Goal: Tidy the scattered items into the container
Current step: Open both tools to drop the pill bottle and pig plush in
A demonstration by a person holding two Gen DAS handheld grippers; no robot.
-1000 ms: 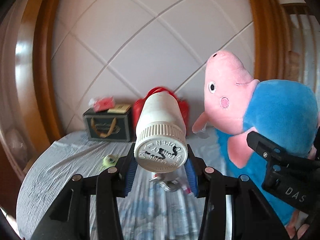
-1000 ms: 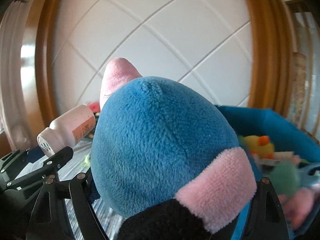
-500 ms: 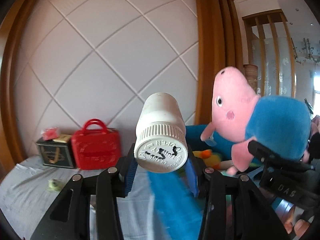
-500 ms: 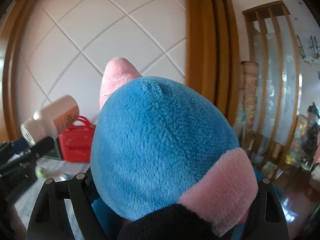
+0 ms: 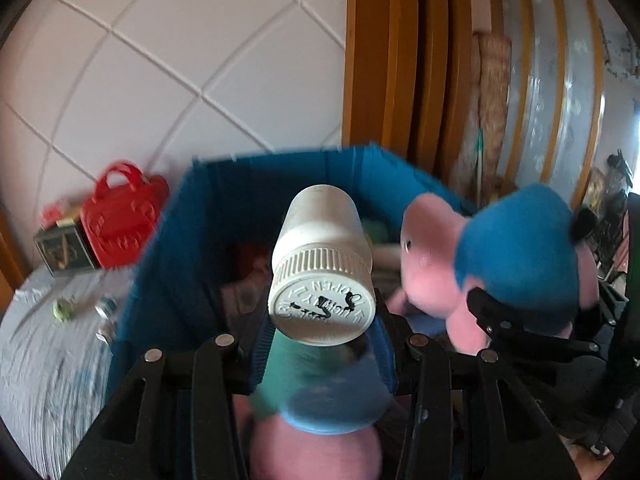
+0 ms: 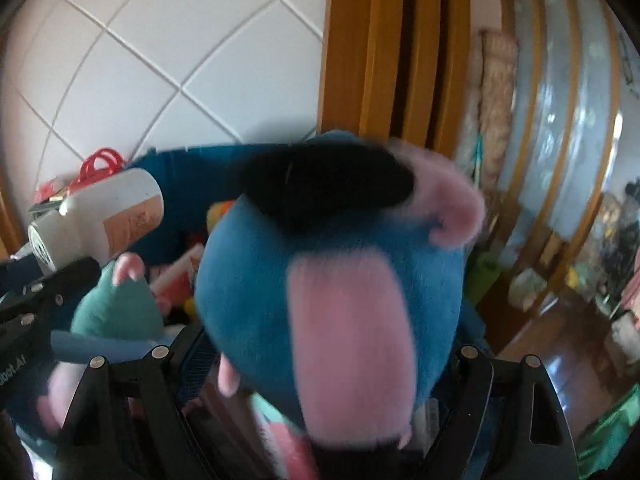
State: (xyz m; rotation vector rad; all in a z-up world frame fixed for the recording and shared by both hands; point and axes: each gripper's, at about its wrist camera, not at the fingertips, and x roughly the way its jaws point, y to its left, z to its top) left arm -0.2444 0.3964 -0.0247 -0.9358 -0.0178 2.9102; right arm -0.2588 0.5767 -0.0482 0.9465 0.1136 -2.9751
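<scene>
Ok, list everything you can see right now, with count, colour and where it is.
bottle: one, white, ribbed cap toward the camera, held in the left gripper over the bin
pig plush: one, pink with blue body, in the right gripper above the bin
bin: one, blue fabric, on the bed, already holding soft toys
green plush: one, teal, inside the bin
handbag: one, red, on the bed by the wall
dark box: one, dark green, left of the handbag
small bits: a few, green and silvery, on the sheet left of the bin
left gripper: black, blue pads
right gripper: black
</scene>
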